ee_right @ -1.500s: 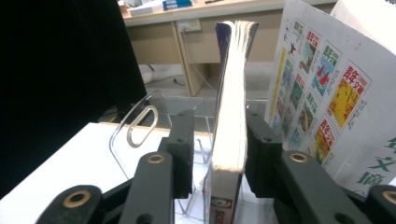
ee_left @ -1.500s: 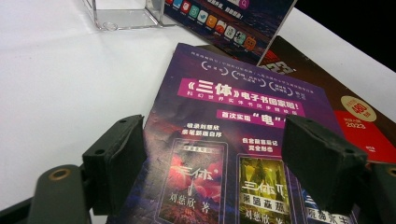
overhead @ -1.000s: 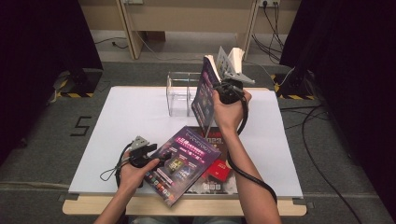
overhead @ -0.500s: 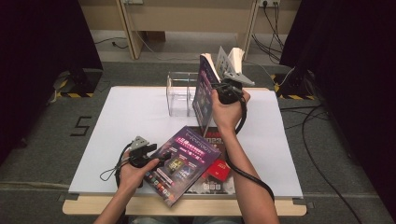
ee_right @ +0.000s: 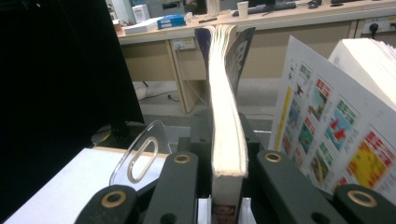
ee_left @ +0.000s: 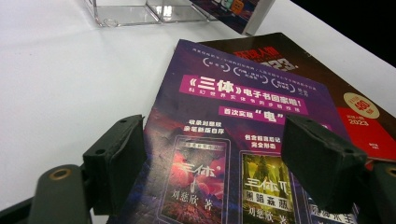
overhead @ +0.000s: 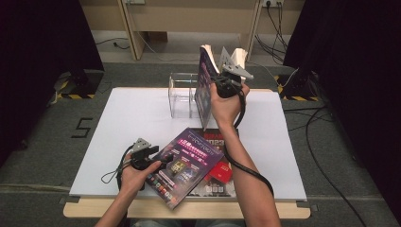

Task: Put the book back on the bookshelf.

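Counter (overhead: 118, 127), white-topped, seen from above, left to right. At the near left edge the left tongs (overhead: 158, 158) lie low over the counter in the person's left hand (overhead: 135, 176), a cable looped beside them. Their jaws stand released, one on each side of the near-left corner of the purple booklet (overhead: 189, 163); in the left gripper view the left tongs (ee_left: 215, 168) show the purple booklet (ee_left: 243, 116) between the two pads with a gap at each pad, so nothing is gripped. The purple booklet lies flat and askew at the near middle of the counter, on top of a dark brown-and-red magazine (overhead: 222, 177) whose far edge and right part stay uncovered; the dark brown-and-red magazine (ee_left: 369, 112) appears again past the booklet's right edge in the left gripper view.

Farther back, a clear acrylic rack (overhead: 182, 94) stands on the far middle of the counter; its transparent wall, the clear acrylic rack (ee_right: 140, 156), shows at lower left in the right gripper view.

Just right of the rack, the right hand (overhead: 226, 101) holds the right tongs (overhead: 215, 85) raised above the counter. They are clenched on the thick book (overhead: 205, 85), held upright on edge, purple cover facing left. In the right gripper view the right tongs (ee_right: 229, 184) clamp the thick book (ee_right: 226, 121) by its lower end, pages bowing upward between the jaws. Whether the book touches the rack cannot be told.
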